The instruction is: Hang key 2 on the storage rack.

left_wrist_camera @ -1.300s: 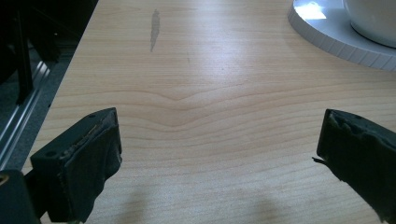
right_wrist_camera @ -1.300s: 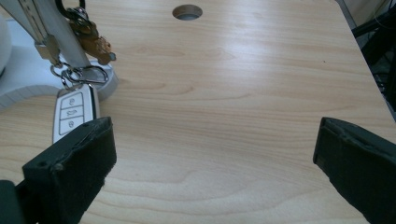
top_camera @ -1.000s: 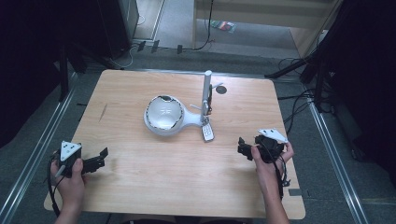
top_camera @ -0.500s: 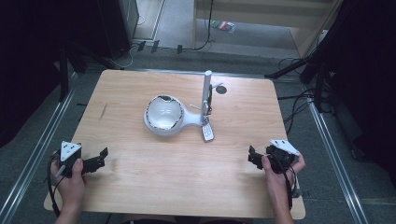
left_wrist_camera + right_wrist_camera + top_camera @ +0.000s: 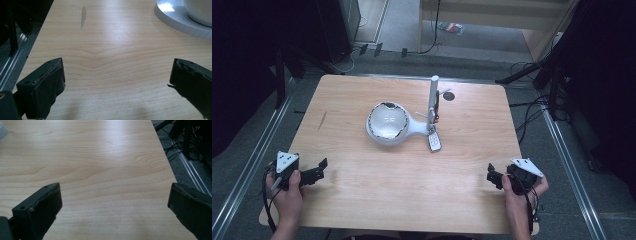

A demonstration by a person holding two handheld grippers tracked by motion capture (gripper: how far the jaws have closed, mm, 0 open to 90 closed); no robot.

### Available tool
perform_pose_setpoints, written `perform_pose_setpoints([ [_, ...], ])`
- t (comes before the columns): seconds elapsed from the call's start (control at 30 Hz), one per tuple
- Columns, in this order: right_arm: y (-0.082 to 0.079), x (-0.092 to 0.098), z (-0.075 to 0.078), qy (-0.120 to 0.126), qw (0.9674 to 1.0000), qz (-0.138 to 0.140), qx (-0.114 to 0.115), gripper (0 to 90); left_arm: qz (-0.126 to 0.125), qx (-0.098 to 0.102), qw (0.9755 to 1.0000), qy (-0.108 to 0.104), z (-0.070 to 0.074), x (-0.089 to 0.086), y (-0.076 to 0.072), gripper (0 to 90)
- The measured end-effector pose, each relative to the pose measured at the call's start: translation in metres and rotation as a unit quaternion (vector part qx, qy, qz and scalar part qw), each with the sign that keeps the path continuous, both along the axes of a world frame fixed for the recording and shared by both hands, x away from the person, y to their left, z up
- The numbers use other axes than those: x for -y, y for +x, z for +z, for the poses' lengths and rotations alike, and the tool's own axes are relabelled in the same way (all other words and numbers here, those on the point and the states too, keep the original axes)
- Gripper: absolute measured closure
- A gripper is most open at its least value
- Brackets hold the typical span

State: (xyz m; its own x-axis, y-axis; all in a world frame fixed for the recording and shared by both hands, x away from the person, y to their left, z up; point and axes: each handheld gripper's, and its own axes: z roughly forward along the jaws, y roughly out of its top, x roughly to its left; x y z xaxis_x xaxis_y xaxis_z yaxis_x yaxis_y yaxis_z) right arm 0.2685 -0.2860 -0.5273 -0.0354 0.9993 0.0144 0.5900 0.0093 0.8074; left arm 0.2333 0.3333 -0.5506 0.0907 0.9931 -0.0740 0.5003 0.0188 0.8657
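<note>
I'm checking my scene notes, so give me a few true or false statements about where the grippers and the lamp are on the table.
1. Both grippers have their jaws open. True: the left gripper and right gripper each show bare wood between the jaws.
2. The right gripper holds the small remote. False: the remote lies on the table beside the white desk lamp.
3. The lamp stands near the table's middle. True.
4. The left gripper touches the lamp. False: it sits apart, near the front left corner.

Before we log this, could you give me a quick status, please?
Both grippers open, empty: left gripper, right gripper. White lamp mid-table, untouched. Nothing between.
</note>
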Motion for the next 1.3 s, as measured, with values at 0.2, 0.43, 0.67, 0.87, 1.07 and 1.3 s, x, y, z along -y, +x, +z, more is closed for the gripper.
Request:
perform_pose_setpoints([
  [0.2,-0.008,0.008,-0.002,-0.007,1.0,0.0,-0.003,0.0,0.002,0.0,1.0,0.0,0.0,0.0,0.0,0.1],
  [0.43,-0.014,0.017,-0.007,-0.008,0.9999,-0.007,-0.008,0.0,0.002,0.0,1.0,0.0,0.0,0.0,0.0,0.1],
  [0.67,-0.02,0.026,-0.009,-0.011,0.9998,-0.013,-0.01,0.0,0.001,-0.001,1.0,-0.002,0.0,0.0,0.0,0.1],
  [0.87,-0.029,0.038,-0.013,-0.011,0.9996,-0.022,-0.013,0.0,0.002,0.0,1.0,-0.003,0.0,0.0,0.0,0.1],
  [1.07,-0.036,0.044,-0.014,-0.01,0.9997,-0.02,-0.009,0.0,0.001,0.0,1.0,-0.002,0.0,-0.001,0.0,0.1],
  [1.3,-0.047,0.051,-0.014,-0.013,0.9997,-0.02,-0.003,0.0,0.002,0.0,1.0,-0.002,0.0,0.0,-0.001,0.1],
])
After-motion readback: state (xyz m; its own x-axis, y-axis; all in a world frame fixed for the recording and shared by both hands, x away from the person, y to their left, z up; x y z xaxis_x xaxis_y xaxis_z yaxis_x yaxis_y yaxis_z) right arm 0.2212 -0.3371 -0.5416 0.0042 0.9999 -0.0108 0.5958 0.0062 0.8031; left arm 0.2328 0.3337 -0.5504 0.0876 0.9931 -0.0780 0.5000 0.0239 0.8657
